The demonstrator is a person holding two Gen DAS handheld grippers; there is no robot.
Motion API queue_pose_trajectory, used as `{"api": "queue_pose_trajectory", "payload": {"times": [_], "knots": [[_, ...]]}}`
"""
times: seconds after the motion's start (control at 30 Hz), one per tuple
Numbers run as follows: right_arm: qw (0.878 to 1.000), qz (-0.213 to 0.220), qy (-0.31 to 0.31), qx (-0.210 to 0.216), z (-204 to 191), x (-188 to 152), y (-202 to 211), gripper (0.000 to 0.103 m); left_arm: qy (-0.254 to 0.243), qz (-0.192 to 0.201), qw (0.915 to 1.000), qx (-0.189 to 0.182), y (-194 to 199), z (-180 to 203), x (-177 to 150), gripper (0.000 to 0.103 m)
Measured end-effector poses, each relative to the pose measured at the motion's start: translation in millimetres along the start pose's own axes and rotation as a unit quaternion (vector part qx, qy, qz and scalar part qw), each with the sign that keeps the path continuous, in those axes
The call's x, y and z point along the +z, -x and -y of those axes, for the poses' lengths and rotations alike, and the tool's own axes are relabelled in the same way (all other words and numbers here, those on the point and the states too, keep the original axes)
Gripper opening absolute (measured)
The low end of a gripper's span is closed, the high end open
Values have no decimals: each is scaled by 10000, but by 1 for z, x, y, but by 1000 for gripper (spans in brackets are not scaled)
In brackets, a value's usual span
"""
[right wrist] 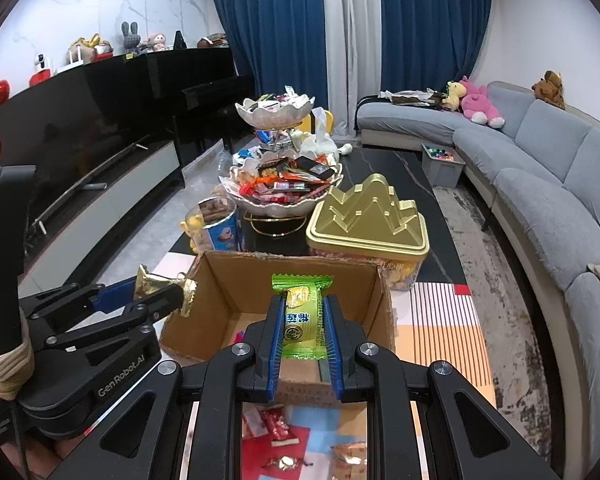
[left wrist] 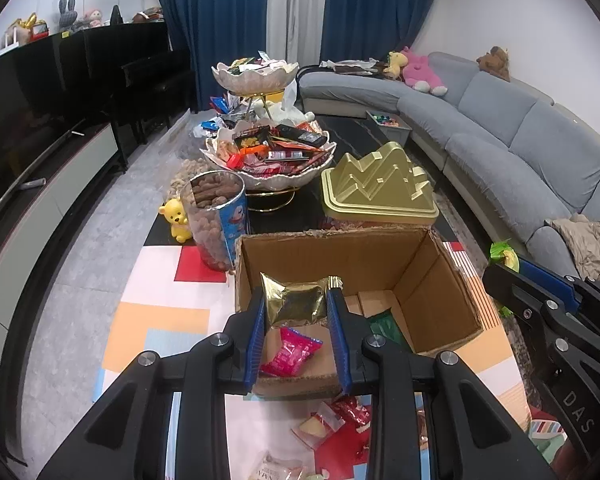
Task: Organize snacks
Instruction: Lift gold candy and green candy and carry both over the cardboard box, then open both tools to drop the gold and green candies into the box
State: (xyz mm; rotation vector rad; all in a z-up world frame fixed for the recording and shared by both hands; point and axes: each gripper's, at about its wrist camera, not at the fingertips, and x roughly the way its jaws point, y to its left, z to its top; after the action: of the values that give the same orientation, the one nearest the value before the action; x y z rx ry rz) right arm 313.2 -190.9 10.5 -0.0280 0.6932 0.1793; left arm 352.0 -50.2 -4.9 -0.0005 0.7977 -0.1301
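My left gripper [left wrist: 296,300] is shut on a gold foil snack packet [left wrist: 294,300] and holds it above the near part of an open cardboard box [left wrist: 432,280]. A pink packet [left wrist: 290,352] and a green packet [left wrist: 386,326] lie inside the box. My right gripper [right wrist: 302,312] is shut on a green wrapped snack [right wrist: 300,316] and holds it over the near edge of the same box [right wrist: 224,284]. The left gripper with the gold packet [right wrist: 160,282] shows at the left in the right wrist view. The right gripper [left wrist: 508,264] shows at the right edge in the left wrist view.
Behind the box stand a gold mountain-shaped tin [left wrist: 380,188], a nut canister [left wrist: 216,220], a yellow bear figure [left wrist: 176,220] and a two-tier bowl stand full of snacks [left wrist: 268,152]. Loose wrapped snacks [right wrist: 276,424] lie on the colourful mat [left wrist: 160,320] below my grippers. A grey sofa [right wrist: 540,184] runs along the right.
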Motion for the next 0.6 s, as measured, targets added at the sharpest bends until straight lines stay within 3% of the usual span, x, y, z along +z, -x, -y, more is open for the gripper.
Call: {"api": "queue_pose_trajectory", "payload": {"times": [0.6], "knots": [[9999,-160,18,-49,9,10,-39,21,-40,-139,9999,-81,-40,-2,9,30]]}}
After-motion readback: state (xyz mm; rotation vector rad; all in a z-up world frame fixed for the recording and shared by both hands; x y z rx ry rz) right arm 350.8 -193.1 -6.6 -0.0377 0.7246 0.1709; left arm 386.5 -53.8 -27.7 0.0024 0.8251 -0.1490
